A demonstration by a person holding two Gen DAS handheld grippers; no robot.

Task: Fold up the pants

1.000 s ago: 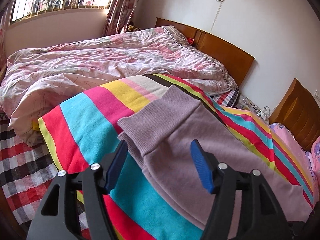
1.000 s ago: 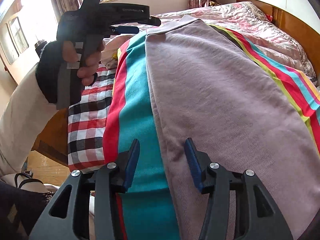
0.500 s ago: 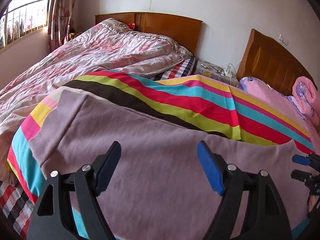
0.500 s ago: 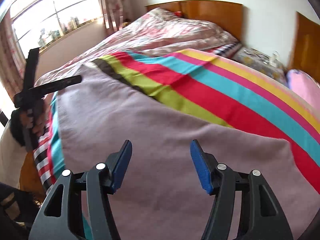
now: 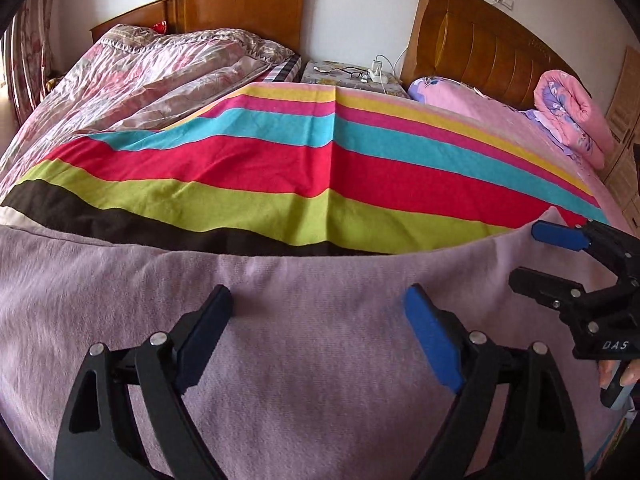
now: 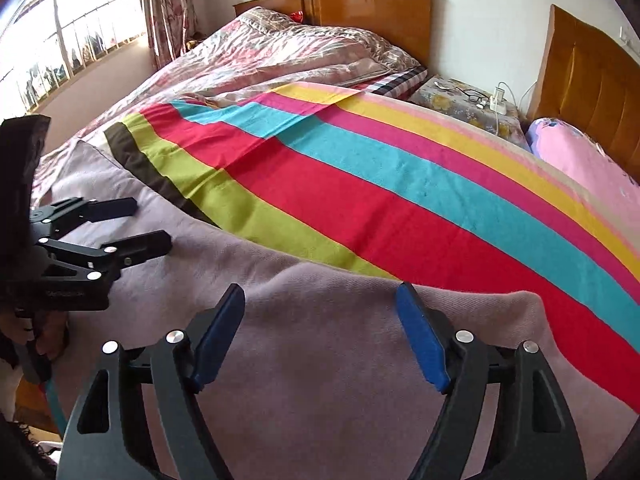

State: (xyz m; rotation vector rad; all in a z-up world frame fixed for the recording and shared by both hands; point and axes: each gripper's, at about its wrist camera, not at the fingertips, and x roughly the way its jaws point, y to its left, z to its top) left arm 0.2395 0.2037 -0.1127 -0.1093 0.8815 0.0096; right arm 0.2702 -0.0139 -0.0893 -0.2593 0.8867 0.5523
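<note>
Both grippers, left (image 5: 318,312) and right (image 6: 320,312), hung over the mauve pants (image 5: 280,360), jaws just opening, wide and empty; next, likely pinch the far edge.

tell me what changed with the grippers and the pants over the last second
Both views swung from along the bed to face the headboards. The left gripper and right gripper have just been opening, jaws wide above the mauve pants, gripping nothing. The pants stayed flat on the striped blanket.

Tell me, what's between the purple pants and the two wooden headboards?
The striped blanket fills the stretch between the purple pants and the headboards, seen in both wrist views.
</note>
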